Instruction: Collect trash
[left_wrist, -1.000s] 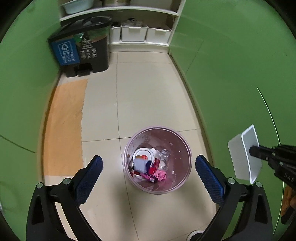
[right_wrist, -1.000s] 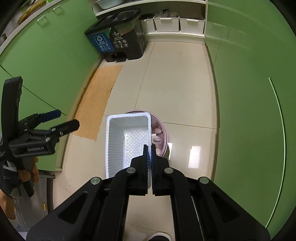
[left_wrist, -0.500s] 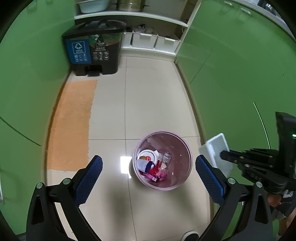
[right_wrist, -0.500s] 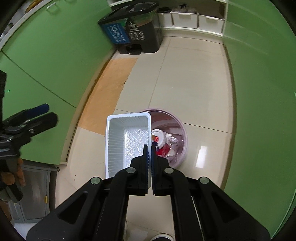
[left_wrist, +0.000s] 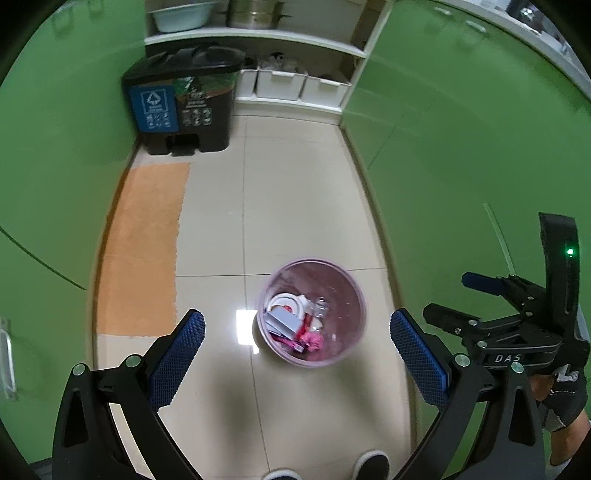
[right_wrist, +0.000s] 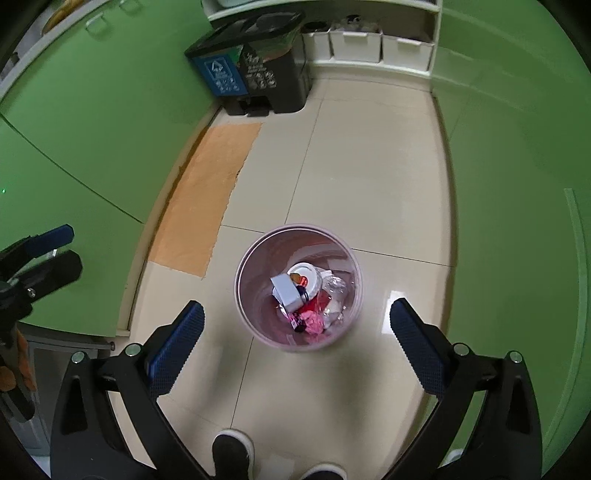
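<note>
A round translucent pink waste bin (left_wrist: 354, 343) stands on the tiled floor and also shows in the right wrist view (right_wrist: 243, 295). Inside lie a white plastic tray (right_wrist: 286, 288), a round white lid (right_wrist: 306, 275), a crumpled clear bottle (right_wrist: 334, 286) and pink wrappers (right_wrist: 312, 321). My left gripper (left_wrist: 295, 350) is open and empty, high above the bin. My right gripper (right_wrist: 295, 332) is open and empty above the bin; it also shows at the right of the left wrist view (left_wrist: 454, 299).
A black two-compartment pedal bin (left_wrist: 181, 107) stands at the far end beside white storage boxes (left_wrist: 295, 85) under shelves. An orange mat (left_wrist: 144, 247) lies along the left wall. Green cabinet fronts (left_wrist: 461, 147) line both sides. My shoes (right_wrist: 232, 450) are below.
My right gripper opened and let go of the white tray, which now lies in the pink bin. Both grippers rose, so the bin looks smaller.
</note>
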